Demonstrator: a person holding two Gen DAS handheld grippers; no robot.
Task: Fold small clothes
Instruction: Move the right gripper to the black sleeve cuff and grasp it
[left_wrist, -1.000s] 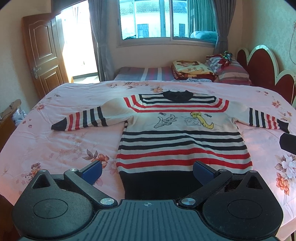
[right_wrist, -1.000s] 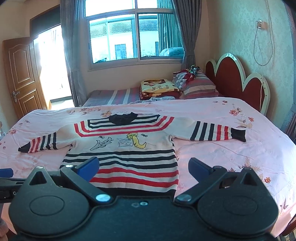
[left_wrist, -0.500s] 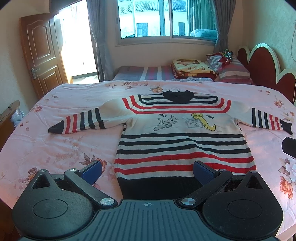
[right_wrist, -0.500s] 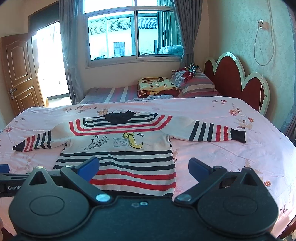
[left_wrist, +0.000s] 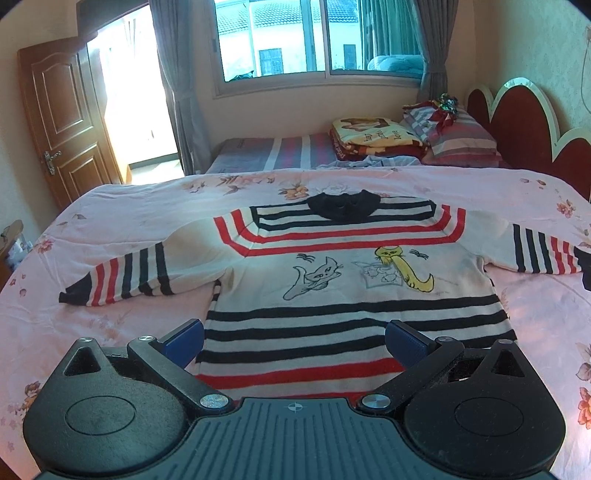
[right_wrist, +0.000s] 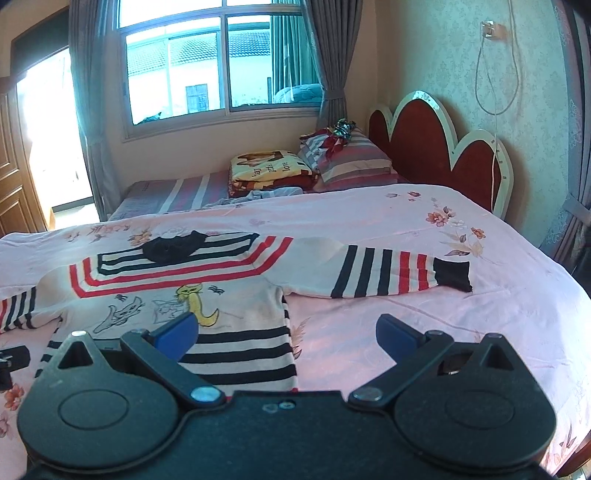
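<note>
left tool (left_wrist: 293, 338) spread | right tool (right_wrist: 284, 334) spread | sweater (left_wrist: 343, 280) hem hidden behind tools

The sweater (left_wrist: 351, 280) lies flat on the bed (left_wrist: 122, 206), collar toward the window (left_wrist: 317, 37), sleeves spread out to either side. Beyond the sweater's collar, a folded blanket (left_wrist: 373, 134) sits on the bed, with pillows (left_wrist: 458, 140) just right of it against the headboard (left_wrist: 517, 125). The door (left_wrist: 62, 122) stands left of the sweater. The left hand-held gripper (left_wrist: 293, 341) hangs over the sweater's lower body; the right hand-held gripper (right_wrist: 286, 334) hangs over the sweater's right edge.
</note>
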